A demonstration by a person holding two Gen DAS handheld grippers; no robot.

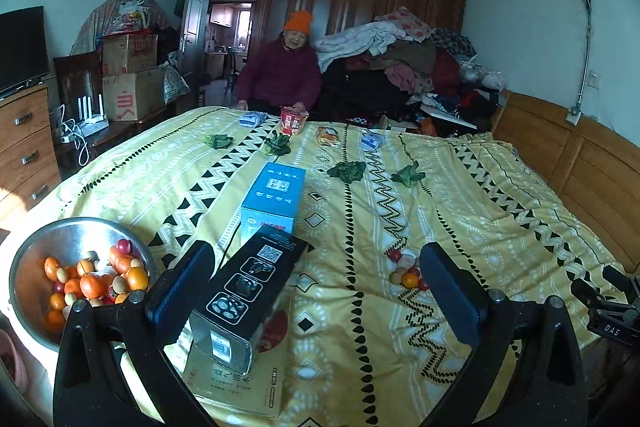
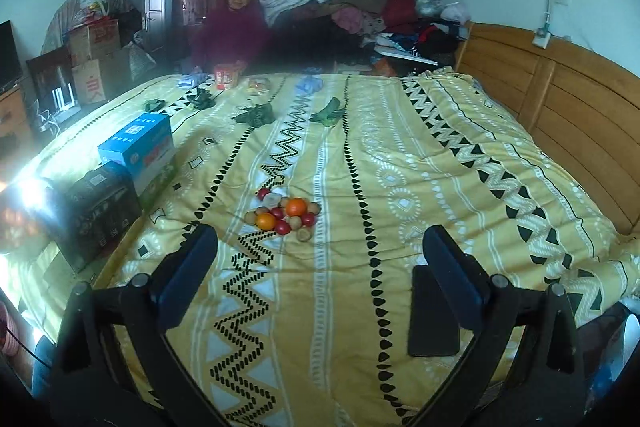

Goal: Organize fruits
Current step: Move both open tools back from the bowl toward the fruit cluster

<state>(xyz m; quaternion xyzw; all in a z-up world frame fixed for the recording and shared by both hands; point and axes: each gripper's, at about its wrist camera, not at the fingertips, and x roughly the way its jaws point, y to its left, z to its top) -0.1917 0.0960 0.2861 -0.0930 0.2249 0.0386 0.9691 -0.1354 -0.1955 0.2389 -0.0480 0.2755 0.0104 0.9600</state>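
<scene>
A steel bowl (image 1: 52, 239) at the bed's near left edge holds several oranges, red fruits and small tan ones. A small pile of loose fruit (image 2: 286, 217) lies on the yellow bedspread; it also shows in the left wrist view (image 1: 406, 273). My left gripper (image 1: 316, 279) is open and empty, hovering over a black box (image 1: 244, 291), with the bowl to its left. My right gripper (image 2: 320, 259) is open and empty, a little short of the fruit pile.
A blue box (image 1: 274, 195) lies behind the black box, on a flat yellow box (image 1: 244, 383). A black phone (image 2: 432, 311) lies by my right gripper's right finger. Green vegetables (image 2: 256, 115) and snack packs sit at the far side, where a person (image 1: 286, 67) sits. Wooden headboard (image 2: 560, 115) on the right.
</scene>
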